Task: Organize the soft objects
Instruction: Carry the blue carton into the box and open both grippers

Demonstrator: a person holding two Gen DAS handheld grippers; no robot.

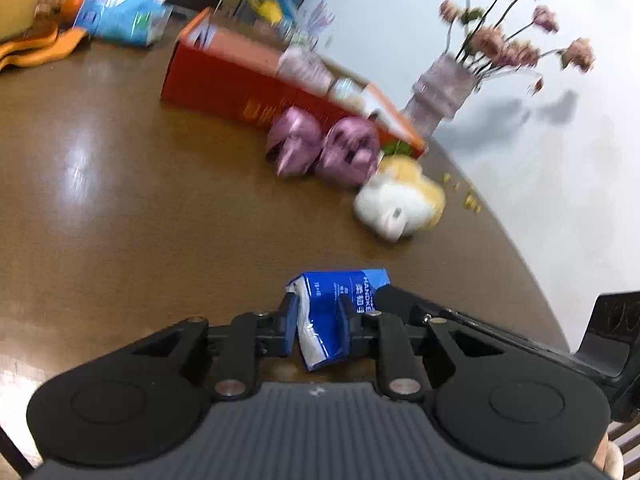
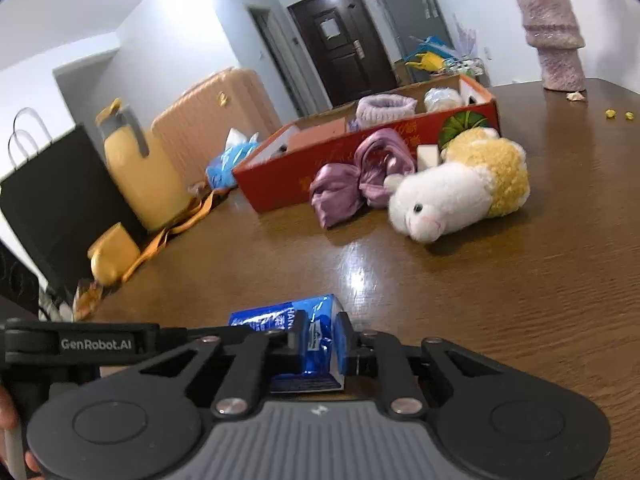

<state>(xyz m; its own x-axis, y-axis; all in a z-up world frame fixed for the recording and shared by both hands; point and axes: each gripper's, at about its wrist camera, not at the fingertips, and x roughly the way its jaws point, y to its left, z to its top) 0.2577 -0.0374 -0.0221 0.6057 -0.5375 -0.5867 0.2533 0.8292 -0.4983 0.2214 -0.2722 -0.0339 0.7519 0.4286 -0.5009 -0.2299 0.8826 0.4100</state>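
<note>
We hold the blue plastic tissue packet (image 1: pixel 332 312) in both tongs, left (image 1: pixel 318 320) and right (image 2: pixel 320 344); it is light, squashy, slippery, so we grip mid-body.

A pinkish vase (image 2: pixel 554 36) of dried flowers (image 1: pixel 516 20) stands at the wooden table's (image 2: pixel 500 300) far right corner. A black paper bag (image 2: pixel 60 200), yellow jug (image 2: pixel 140 164) and peach suitcase (image 2: pixel 212 120) line its left edge.
</note>
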